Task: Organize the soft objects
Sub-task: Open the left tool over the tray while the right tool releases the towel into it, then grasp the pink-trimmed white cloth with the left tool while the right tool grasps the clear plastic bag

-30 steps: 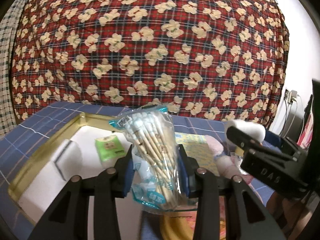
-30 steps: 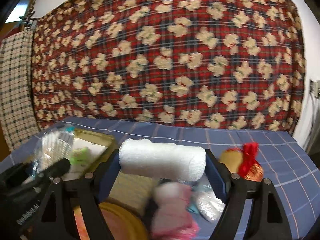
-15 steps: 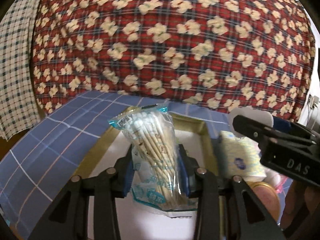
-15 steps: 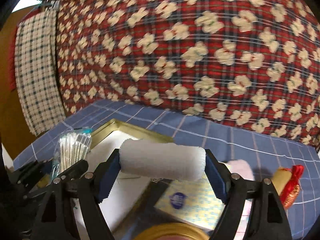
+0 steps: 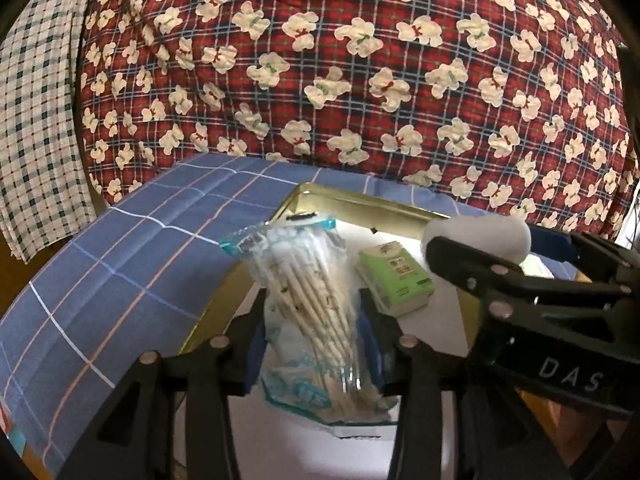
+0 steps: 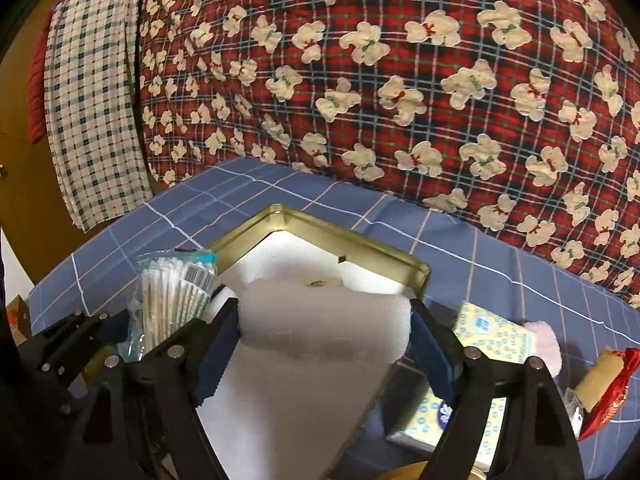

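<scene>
Both grippers hold their loads above the gold-rimmed tray (image 6: 352, 240), which I judge to be the drop target; the task appears to be at the carry-to-tray stage.

L gripper (image 5: 316, 340): jaws pinch a cotton swab bag (image 5: 308, 300) at mid-height. The bag stands near upright with its teal-edged top leaning slightly left. A mid-body grip likely keeps the loose sticks from sagging. The bag is clear plastic with printed wooden sticks and white tips bunched at the top, barcode near the seal.

R gripper (image 6: 324, 332): jaws pinch a white gauze roll (image 6: 324, 320) end to end, axis horizontal. An end-on clamp suits a roll and prob. stops it unwinding. The surface is matte, fuzzy and slightly compressed.

Tray interior is white. A green tissue pack (image 5: 394, 276) lies flat inside it, just right of the swab bag.

Outside the tray, on the blue checked cloth (image 6: 500, 252): yellow tissue pack (image 6: 492, 332), pink plush item (image 6: 544, 340), red-and-gold pouch (image 6: 608, 392), all right of the tray.
</scene>
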The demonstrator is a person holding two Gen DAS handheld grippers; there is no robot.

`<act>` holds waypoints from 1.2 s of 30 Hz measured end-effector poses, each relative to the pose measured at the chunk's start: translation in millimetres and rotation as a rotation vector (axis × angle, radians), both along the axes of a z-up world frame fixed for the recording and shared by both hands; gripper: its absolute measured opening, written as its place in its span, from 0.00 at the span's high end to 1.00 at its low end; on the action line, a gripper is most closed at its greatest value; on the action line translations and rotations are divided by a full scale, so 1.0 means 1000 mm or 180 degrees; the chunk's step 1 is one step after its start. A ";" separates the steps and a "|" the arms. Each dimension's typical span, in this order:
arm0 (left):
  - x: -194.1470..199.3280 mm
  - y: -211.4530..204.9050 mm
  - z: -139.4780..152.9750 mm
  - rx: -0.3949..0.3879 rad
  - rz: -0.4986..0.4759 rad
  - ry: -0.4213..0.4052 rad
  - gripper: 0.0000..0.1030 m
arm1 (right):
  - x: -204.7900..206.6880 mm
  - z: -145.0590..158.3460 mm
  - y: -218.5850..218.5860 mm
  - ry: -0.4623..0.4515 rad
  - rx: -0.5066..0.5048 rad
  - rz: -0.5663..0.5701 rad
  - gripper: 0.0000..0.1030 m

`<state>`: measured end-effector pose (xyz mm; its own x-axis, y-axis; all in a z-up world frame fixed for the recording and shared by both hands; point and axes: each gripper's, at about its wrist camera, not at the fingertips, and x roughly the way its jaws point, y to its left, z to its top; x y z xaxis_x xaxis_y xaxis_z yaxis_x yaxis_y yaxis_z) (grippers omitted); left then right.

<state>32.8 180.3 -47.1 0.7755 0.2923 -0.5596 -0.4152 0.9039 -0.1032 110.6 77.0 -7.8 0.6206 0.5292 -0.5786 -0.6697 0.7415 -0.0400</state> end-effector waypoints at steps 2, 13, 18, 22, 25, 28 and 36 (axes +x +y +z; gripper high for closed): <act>-0.003 -0.002 0.003 0.0037 0.0010 -0.0031 0.34 | -0.004 0.002 0.000 -0.0075 -0.0001 -0.0011 0.14; -0.016 -0.013 0.023 0.0126 0.0126 -0.0241 0.09 | -0.011 0.023 -0.061 -0.0196 0.0343 -0.0172 0.14; -0.014 -0.034 0.029 0.0176 0.0061 -0.0294 0.07 | -0.010 0.027 -0.103 -0.0178 0.0567 -0.0323 0.13; -0.011 -0.052 0.033 0.0226 0.0006 -0.0310 0.07 | -0.008 0.026 -0.126 -0.0180 0.0652 -0.0399 0.13; -0.011 -0.066 0.039 0.0216 -0.0071 -0.0366 0.07 | -0.004 0.022 -0.146 -0.0163 0.0721 -0.0474 0.13; -0.007 -0.087 0.043 0.0227 -0.0270 -0.0356 0.07 | 0.000 0.015 -0.175 -0.0191 0.0720 -0.0630 0.13; 0.013 -0.170 0.041 0.0324 -0.0996 -0.0261 0.07 | 0.017 -0.012 -0.265 -0.0270 0.0665 -0.1403 0.13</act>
<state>45.7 10.4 -6.5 0.8777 0.0842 -0.4717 -0.1100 0.9935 -0.0275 127.6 -188.0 -19.9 0.8518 0.3049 -0.4260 -0.2912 0.9515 0.0989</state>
